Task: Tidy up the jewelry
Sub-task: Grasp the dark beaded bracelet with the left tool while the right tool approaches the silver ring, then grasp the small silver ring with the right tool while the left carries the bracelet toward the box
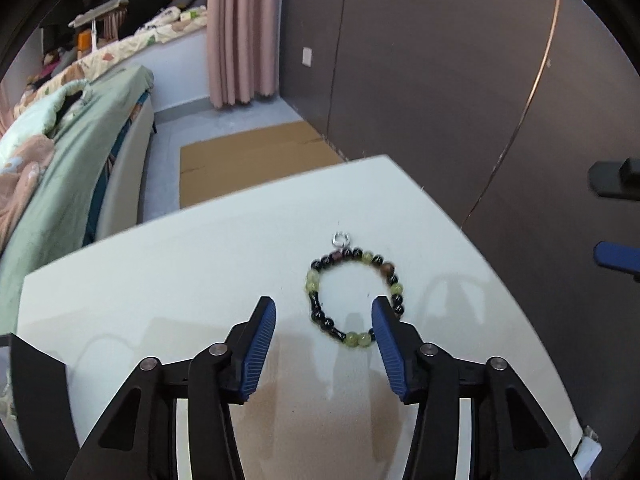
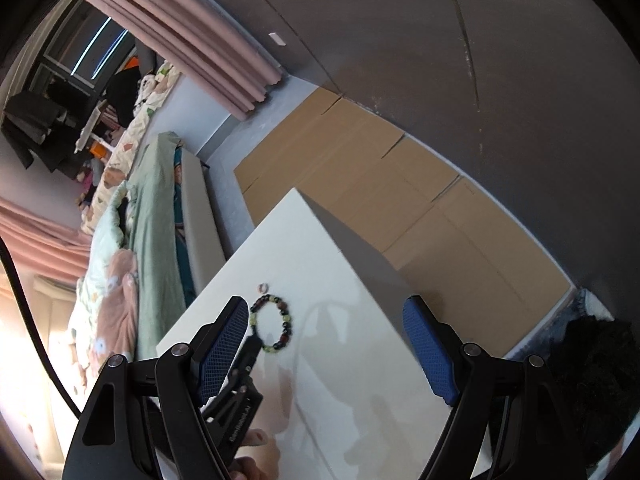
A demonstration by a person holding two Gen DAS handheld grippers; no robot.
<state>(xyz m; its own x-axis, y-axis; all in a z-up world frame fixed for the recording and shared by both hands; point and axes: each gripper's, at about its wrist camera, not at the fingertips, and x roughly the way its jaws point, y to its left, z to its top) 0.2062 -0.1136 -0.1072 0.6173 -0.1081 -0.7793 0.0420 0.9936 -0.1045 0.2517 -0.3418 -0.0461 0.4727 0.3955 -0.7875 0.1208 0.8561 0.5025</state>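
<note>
A bracelet (image 1: pixel 352 296) of black, green and brown beads lies flat on the white table (image 1: pixel 160 280). A small silver ring (image 1: pixel 341 239) rests just beyond it. My left gripper (image 1: pixel 324 316) hovers low over the bracelet's near side. Its blue pads (image 1: pixel 260 344) stand apart, the right one covering the bracelet's right edge, neither one pressing on a bead. In the right wrist view the bracelet (image 2: pixel 272 326) and ring (image 2: pixel 263 288) lie on the table (image 2: pixel 340 360). My right gripper (image 2: pixel 326 308) is open with nothing held, higher and off to the right. The left gripper's body (image 2: pixel 240 384) shows behind its left finger.
A bed with a green quilt (image 1: pixel 68 168) runs along the table's left side. Flattened cardboard (image 2: pixel 400 192) covers the floor beyond the table. A dark wardrobe wall (image 1: pixel 440 80) stands behind it. A black fuzzy thing (image 2: pixel 592 360) lies at the lower right.
</note>
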